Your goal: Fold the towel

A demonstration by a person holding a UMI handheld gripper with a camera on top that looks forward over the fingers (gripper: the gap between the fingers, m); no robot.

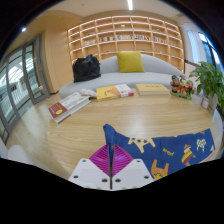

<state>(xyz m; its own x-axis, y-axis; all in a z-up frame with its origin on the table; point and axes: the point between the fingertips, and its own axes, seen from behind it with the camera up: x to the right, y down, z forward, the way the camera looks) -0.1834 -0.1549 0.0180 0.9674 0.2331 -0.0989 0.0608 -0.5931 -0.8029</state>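
Tool fingers closed together, blue towel alongside, partly cut off

No words, numbers or brand marks could be read anywhere. The books on the table and the blue towel showed only pictures and patterns.
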